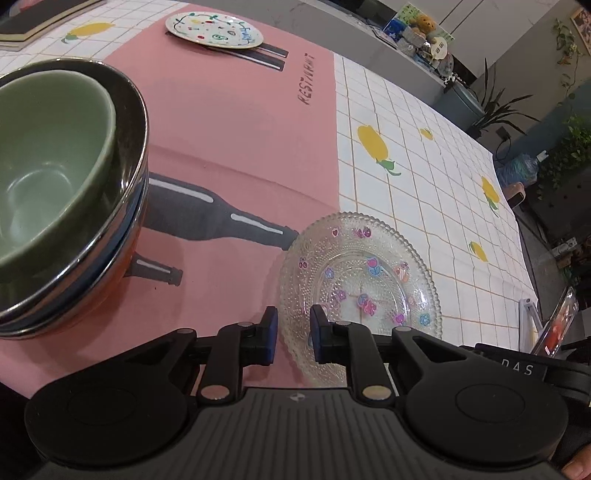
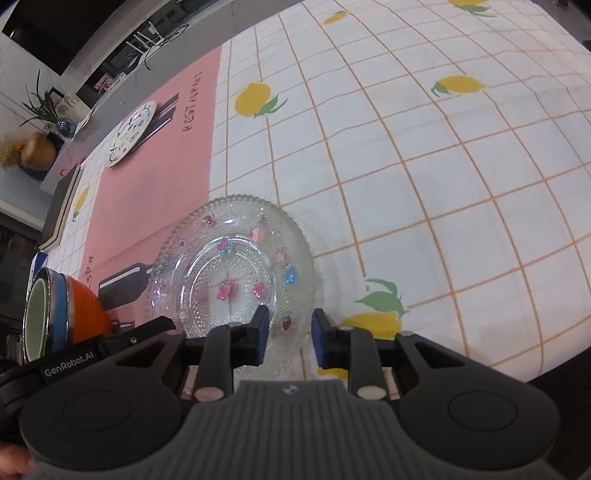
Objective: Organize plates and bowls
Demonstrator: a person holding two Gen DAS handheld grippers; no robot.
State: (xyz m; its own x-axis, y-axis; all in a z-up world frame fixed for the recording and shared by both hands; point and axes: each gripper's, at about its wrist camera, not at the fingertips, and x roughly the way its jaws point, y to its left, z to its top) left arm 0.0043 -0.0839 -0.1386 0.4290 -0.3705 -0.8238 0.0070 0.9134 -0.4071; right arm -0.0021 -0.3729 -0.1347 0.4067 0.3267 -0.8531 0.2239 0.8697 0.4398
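Item: glass plate [image 1: 360, 284], clear, beaded rim, small coloured flower motifs. Lies flat on the tablecloth [image 2: 443, 184], straddling the edge of the pink placemat [image 1: 229, 140].

Tools: left gripper [image 1: 293, 334] and right gripper [image 2: 290, 334], one at each side of the plate's near rim. Both sets of jaws stand slightly apart with the rim in the gap; pads do not appear to press it.

Step, as judged: taking hold of the plate with both hands. Next move calls for closing on the rim evenly and lifting level, since glass is slippery and brittle.

Nearby: nested bowl stack [image 1: 62, 199], green bowl inside steel, orange lowest, just to the left. Painted plate [image 1: 214, 29] at the placemat's far end, well apart.

Surface and room: white gridded cloth with lemon print; potted plants [image 1: 495, 103] and shelf clutter beyond.
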